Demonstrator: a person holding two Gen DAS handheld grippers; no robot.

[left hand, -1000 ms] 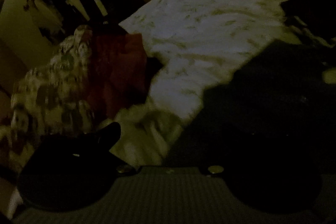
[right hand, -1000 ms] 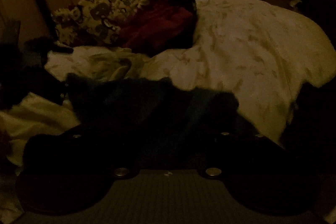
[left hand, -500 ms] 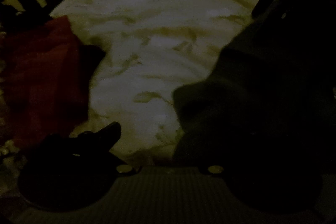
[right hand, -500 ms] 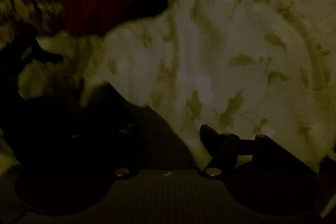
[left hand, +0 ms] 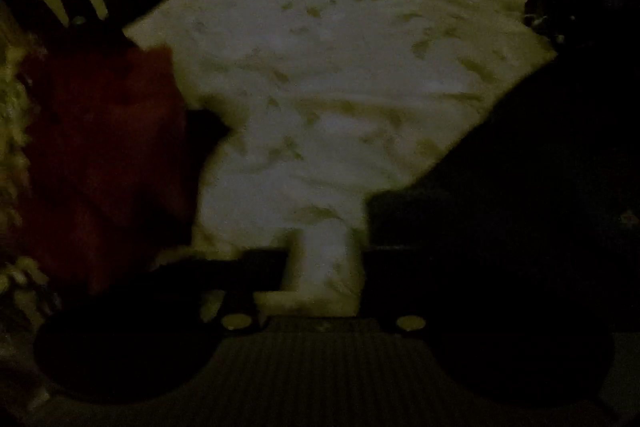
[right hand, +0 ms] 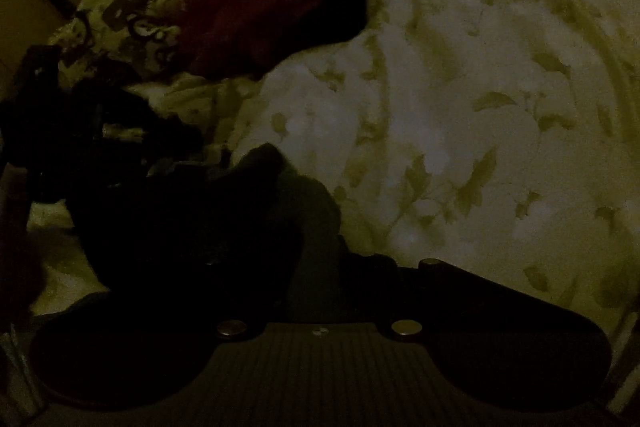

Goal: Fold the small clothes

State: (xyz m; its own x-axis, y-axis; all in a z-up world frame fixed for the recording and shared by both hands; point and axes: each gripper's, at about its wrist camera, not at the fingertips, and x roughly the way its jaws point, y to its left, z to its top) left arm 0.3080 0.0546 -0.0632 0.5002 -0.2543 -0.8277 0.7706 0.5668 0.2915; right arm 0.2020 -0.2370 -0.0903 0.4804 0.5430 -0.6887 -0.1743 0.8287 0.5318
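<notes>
I see the dark garment [right hand: 192,227] bunched on the bed at my right tongs [right hand: 320,267]; whether they grip it I cannot tell. My left tongs [left hand: 324,267] stand parted over the leaf-print duvet [left hand: 340,87], beside a red cushion [left hand: 100,147].

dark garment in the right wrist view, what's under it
The dark garment lies on the pale leaf-print bedding, which shows around its right edge. Whatever sits directly beneath it is covered, and too dark to tell.
</notes>
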